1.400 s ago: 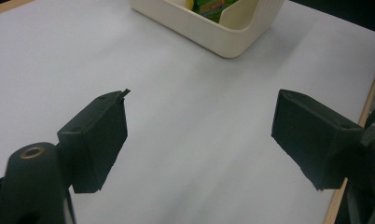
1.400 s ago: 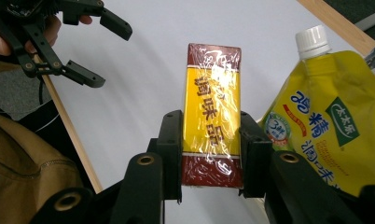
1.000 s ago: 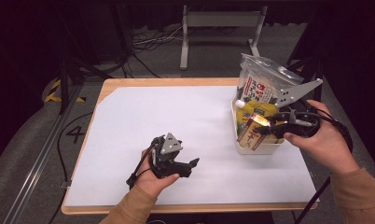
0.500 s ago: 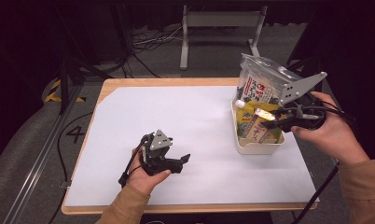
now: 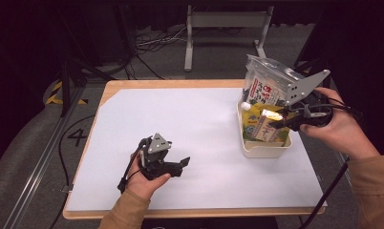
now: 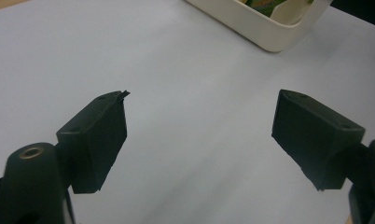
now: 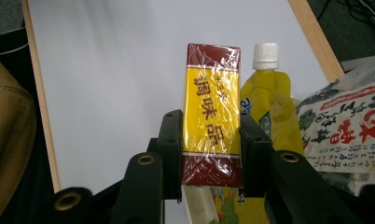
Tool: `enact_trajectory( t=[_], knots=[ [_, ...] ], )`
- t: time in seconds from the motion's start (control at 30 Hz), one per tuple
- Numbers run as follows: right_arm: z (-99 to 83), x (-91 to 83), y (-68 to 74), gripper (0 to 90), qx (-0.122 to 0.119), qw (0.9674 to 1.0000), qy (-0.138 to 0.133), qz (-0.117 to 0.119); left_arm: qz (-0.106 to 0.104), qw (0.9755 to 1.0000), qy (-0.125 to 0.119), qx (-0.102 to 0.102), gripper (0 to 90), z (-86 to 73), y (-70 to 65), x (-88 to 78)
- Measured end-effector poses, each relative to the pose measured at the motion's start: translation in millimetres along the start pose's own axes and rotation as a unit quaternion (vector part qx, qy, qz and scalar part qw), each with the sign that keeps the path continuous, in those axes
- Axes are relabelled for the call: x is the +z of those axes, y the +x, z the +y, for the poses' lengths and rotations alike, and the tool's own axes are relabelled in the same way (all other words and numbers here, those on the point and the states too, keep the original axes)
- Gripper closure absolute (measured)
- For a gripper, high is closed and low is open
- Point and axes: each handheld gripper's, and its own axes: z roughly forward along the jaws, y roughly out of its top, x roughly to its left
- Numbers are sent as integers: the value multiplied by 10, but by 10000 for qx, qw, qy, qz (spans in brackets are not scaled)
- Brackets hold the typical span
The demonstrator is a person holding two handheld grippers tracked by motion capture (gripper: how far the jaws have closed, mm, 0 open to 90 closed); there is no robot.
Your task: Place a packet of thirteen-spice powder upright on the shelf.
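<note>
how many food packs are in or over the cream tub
3 that I can see: a yellow and red box clamped in the right hand-held gripper above the tub, a yellow spouted pouch beside it, and a big printed bag behind. More may lie hidden underneath.

In the right gripper view, the jaws cover both long edges of the yellow and red packet (image 7: 211, 121), and its lower end hides the top of the cream bin (image 7: 199, 205) beneath it. Beside the packet, the yellow spout pouch (image 7: 268, 109) is half hidden, its print too blurred to read. The printed bag (image 7: 349, 126) right of the packet runs off the picture's edge. In the left gripper view, the bin (image 6: 265, 32) is cut by the top edge.
</note>
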Motion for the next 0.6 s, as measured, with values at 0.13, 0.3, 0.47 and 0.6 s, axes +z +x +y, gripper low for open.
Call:
enact_trajectory(
  t=[0.13, 0.3, 0.47, 0.6],
  knots=[
    [-11, 28, -28, 680, -114, 9999, 36, 3, -25, 10000, 18, 49, 184, 5, -5, 23],
    [-43, 82, -44, 680, -216, 9997, 32, 94, 13, 10000, 70, 29, 186, 9, 4, 34],
    [-64, 132, -44, 680, -303, 9994, 68, 117, -17, 10000, 71, 8, 186, 12, 2, 44],
    [-104, 195, -67, 680, -390, 9990, 130, 149, -22, 9999, 102, 18, 186, 16, 7, 57]
  ],
)
